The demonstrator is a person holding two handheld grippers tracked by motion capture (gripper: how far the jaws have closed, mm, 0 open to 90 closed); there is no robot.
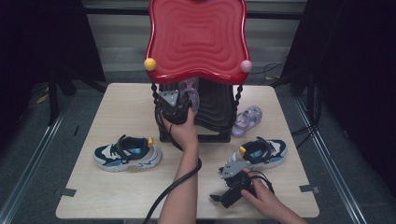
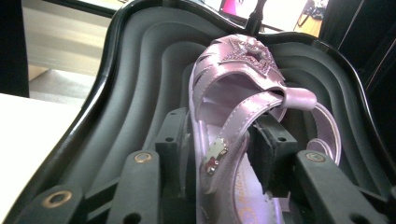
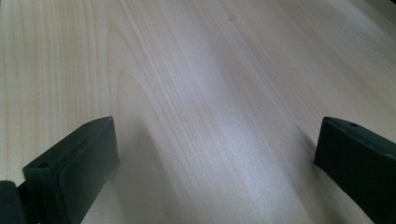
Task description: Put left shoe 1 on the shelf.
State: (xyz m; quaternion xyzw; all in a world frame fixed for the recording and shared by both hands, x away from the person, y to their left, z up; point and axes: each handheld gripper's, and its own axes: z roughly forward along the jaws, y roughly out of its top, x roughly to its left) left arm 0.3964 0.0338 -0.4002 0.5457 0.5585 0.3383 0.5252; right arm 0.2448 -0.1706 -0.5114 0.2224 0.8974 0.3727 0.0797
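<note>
Inside the left gripper (image 2: 219, 154), jaws loosely apart, stands a glittery lilac sandal (image 2: 243, 93).

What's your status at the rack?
Left hand-held gripper straddling the sandal on the lower shelf. Right hand-held gripper open, over the table. Nothing blocking.

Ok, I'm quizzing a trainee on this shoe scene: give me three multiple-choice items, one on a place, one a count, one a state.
1. Where is the sandal between the left gripper jaws?
A. on the table
B. on the black shelf
C. on the red top

2. How many sneakers lie on the table?
A. one
B. two
C. three

3. How is the right gripper?
A. open, nothing between
B. shut on a sneaker
C. shut on a sandal

B: ribbed black shelf surrounds it. B: one sneaker left, one right. A: bare wood shows between its wide jaws.
</note>
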